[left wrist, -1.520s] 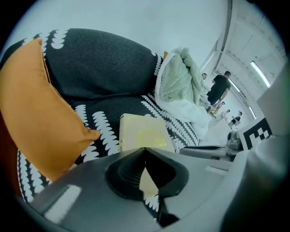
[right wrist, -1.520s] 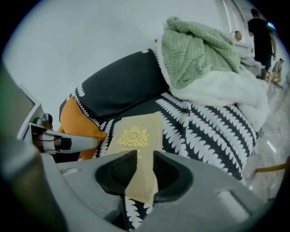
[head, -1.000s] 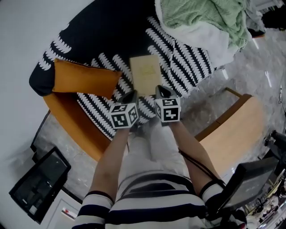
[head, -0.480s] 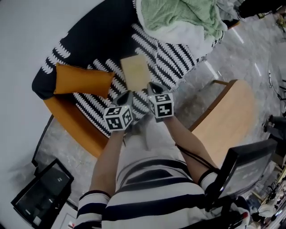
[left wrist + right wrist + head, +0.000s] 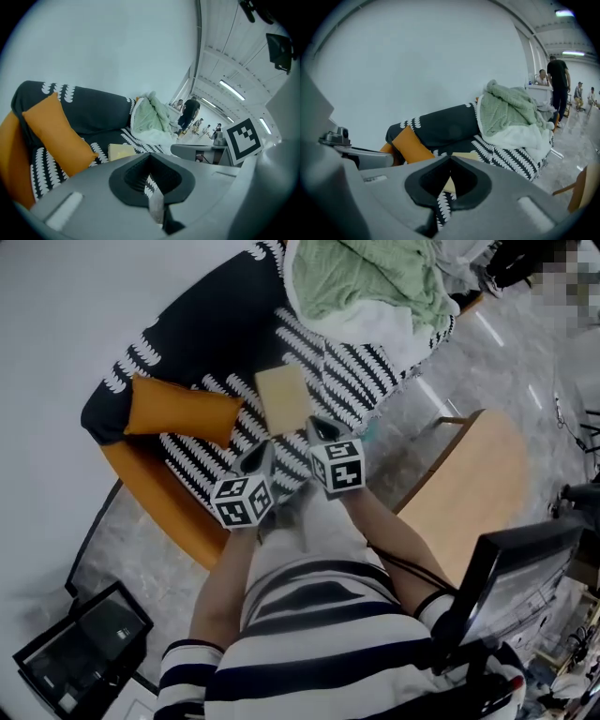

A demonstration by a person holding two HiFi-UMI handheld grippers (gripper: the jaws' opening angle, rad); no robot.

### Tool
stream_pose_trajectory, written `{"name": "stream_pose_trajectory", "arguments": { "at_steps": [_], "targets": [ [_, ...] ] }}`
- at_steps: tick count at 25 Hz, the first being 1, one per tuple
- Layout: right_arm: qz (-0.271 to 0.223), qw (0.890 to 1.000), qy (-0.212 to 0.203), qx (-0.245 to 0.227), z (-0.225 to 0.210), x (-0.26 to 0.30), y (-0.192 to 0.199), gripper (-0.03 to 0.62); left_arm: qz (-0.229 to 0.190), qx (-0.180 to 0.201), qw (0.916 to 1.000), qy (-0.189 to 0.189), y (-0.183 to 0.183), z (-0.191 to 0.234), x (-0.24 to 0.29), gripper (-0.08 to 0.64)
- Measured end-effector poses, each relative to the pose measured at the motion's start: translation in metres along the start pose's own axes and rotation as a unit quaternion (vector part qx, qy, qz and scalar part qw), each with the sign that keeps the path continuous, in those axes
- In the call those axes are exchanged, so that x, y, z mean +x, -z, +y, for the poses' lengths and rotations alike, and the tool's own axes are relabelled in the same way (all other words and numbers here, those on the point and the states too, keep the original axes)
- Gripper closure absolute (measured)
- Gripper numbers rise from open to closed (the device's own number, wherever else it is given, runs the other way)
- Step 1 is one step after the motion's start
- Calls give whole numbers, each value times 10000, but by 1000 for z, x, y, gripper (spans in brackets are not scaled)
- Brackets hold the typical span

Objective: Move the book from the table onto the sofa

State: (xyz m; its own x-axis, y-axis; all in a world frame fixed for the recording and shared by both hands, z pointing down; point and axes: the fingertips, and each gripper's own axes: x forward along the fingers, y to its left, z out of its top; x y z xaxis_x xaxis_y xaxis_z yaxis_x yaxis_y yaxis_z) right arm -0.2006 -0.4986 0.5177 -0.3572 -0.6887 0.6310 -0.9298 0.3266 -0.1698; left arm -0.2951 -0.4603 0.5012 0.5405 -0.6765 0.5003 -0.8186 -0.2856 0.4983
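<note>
**Book down on the sofa, both grippers empty**

The book [image 5: 283, 397] lies flat on the patterned seat of the sofa [image 5: 361, 381], just beside the orange cushion [image 5: 178, 411]. The left gripper [image 5: 262, 456] and right gripper [image 5: 320, 429] hover side by side near the book's closer edge. Both have their jaws pressed together and hold nothing. The wooden table [image 5: 478, 493] stands off to the right.

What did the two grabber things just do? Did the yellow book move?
The left gripper and the right gripper lifted up and drew back a little from the pale yellow book. Their jaws stayed shut and empty. Nothing was grabbed or let go. The book stayed flat on the black-and-white patterned sofa, next to the orange cushion. The green blanket stayed heaped at the sofa's end.
</note>
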Motion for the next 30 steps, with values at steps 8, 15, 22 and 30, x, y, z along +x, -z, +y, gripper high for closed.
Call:
{"name": "stream_pose_trajectory", "arguments": {
  "at_steps": [8,15,22,30],
  "targets": [
    [-349,9994,73,15,12,-34,-11,598,-308,144,9994,8,-5,-7,-39,558],
    [-694,9974,154,131,24,-67,-22,598,-444,183,9986,201,-12,-15,-63,558],
    [-1176,9929,-23,156,41,-100,-42,600,-607,327,9969,388,-17,-34,-84,557],
    [-1210,9922,-307,-2,62,-116,-44,598,-885,273,9954,243,-30,-51,-99,557]
  ]
}}
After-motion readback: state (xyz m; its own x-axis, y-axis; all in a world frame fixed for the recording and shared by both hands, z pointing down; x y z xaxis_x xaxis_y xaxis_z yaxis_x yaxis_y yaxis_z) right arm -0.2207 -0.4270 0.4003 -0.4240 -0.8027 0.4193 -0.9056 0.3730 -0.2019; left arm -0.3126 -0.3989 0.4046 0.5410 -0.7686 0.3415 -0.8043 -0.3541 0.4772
